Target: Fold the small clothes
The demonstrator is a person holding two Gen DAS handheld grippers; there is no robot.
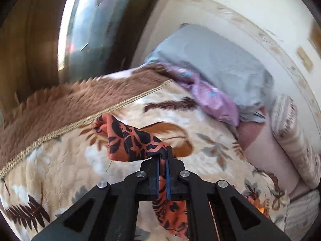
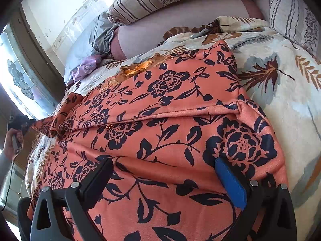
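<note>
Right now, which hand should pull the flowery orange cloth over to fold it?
Probably the left. The left gripper is already shut on the orange cloth, while the right gripper stands open over it, gripping nothing.

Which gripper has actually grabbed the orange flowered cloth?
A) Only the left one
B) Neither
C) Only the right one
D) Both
A: the left gripper is pinched shut on a bunch of the orange flowered cloth, while the right gripper stands wide open over the cloth with nothing clamped.
</note>
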